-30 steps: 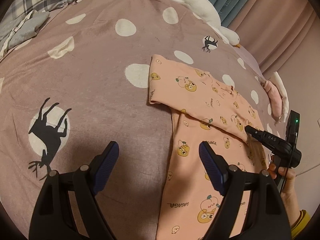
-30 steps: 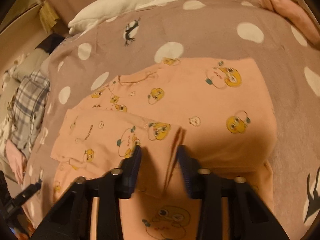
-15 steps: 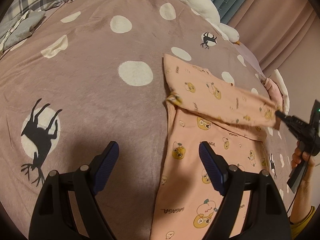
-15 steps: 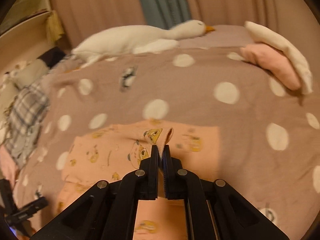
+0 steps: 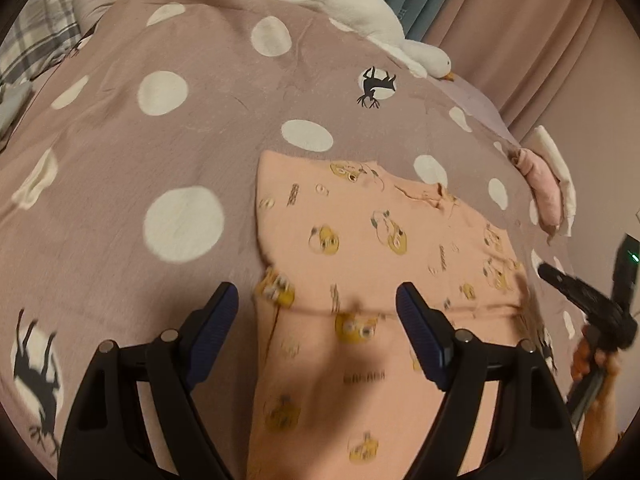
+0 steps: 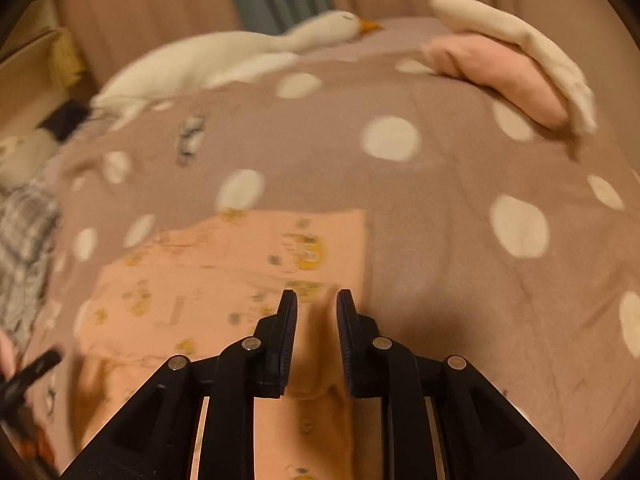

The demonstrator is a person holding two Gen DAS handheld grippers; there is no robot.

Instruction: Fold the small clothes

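One peach garment [image 5: 360,248] printed with yellow cartoon figures is spread on the dotted blanket [image 5: 160,152], below the white toy goose [image 5: 340,4]. The left gripper [image 5: 316,304] is held wide open over the garment's lower half. The right gripper [image 6: 316,300] is parted over its right edge, nothing clamped.

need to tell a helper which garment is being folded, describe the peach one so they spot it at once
On the mauve polka-dot bedspread, look below the white goose plush. The peach garment lies flat there, the only piece printed with small yellow cartoon characters.
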